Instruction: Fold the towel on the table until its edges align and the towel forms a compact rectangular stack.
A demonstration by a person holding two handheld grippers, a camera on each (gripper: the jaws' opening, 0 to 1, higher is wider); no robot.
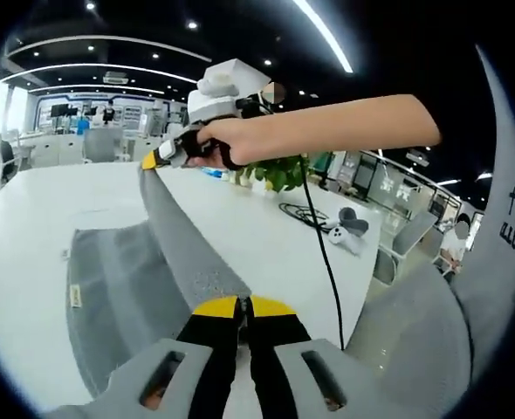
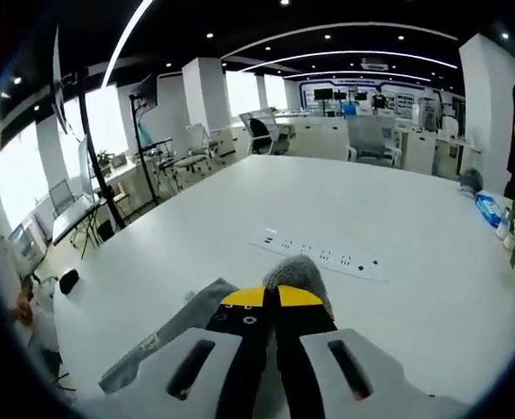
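Towel [image 1: 122, 297]: grey, lying on the white table [image 1: 30, 227]; one edge is lifted off the surface and stretched taut between my two grippers.
Label [image 1: 75, 297]: small tag on the towel's left border.
Left gripper [image 1: 244, 307]: my yellow-tipped jaws are pressed together, pinching the near end of the lifted edge.
Right gripper [image 1: 157, 158]: held in my hand [image 1: 223, 140] above the table, jaws closed on the far end of that edge.
Cable [image 1: 305, 214]: black, coiled on the table right of the towel.
Right gripper view: my jaws [image 2: 271, 298] meet on a bunch of grey towel [image 2: 297, 272]; a white power strip [image 2: 323, 255] lies just beyond.
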